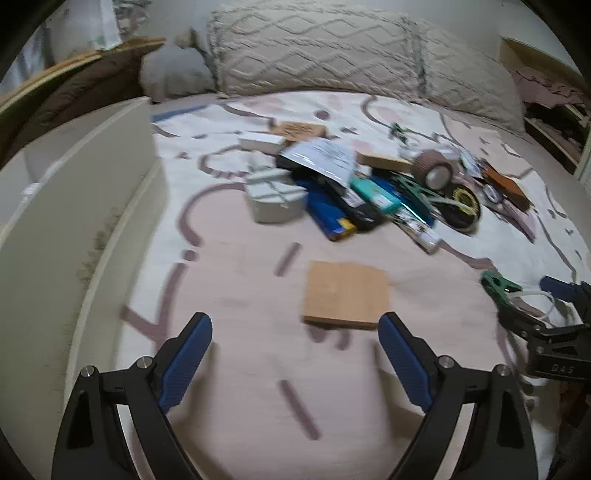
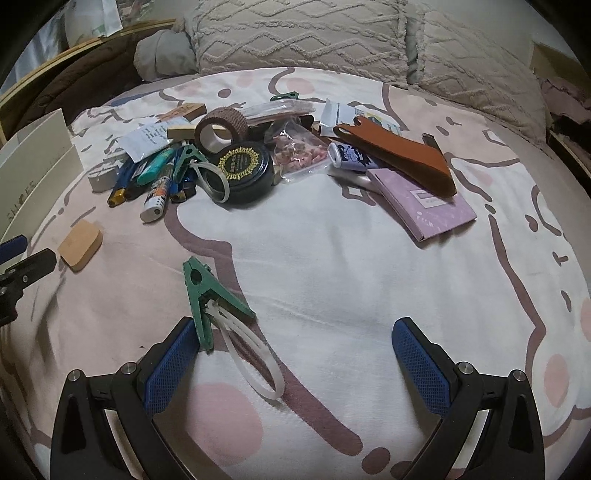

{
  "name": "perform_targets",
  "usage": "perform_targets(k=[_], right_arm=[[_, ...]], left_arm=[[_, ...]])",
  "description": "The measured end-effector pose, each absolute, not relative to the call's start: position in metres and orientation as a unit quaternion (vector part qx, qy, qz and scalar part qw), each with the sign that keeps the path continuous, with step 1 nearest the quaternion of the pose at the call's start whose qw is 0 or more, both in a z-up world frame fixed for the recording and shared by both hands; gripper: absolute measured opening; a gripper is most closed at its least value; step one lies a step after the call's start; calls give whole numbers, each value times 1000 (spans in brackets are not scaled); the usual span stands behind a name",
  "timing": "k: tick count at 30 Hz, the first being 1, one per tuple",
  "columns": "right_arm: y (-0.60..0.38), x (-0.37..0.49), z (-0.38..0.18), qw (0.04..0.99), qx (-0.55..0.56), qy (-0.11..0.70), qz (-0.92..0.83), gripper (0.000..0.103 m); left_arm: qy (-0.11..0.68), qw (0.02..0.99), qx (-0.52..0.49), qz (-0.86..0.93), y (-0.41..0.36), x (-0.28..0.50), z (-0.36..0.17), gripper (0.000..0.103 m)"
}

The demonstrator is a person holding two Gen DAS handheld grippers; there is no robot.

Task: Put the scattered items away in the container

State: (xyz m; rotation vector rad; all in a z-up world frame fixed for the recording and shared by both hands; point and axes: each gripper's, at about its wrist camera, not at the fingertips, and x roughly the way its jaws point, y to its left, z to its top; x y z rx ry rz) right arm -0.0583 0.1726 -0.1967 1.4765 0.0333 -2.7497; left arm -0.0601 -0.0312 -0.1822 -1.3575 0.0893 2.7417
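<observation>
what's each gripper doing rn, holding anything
left gripper: open, holding nothing, near the tan wooden block.
right gripper: open, holding nothing, green clip by its left finger.

We see a green clip (image 2: 207,295), a tan block (image 1: 345,293), a purple booklet (image 2: 421,199), and blue pads (image 2: 170,369).

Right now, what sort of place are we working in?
Most likely a bedroom, working on a bed: textured pillows along the back, a soft printed bedsheet under the scattered clutter, and a cream container wall standing at the left edge.
</observation>
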Motion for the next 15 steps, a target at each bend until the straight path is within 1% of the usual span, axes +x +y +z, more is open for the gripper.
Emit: perform_targets(k=[5,13,15], right_arm=[[175,-59,-200,13,478,3,-878,103],[172,-60,-202,9,482,10,-876,103],[173,-60,-203,9,483,9,-875,103]], left_arm=[[52,53,-453,888,-11,-70,-194,92],[48,62,-453,888,-4,-80,-200,92],[45,61,-454,888,-5,-82,-202,96]])
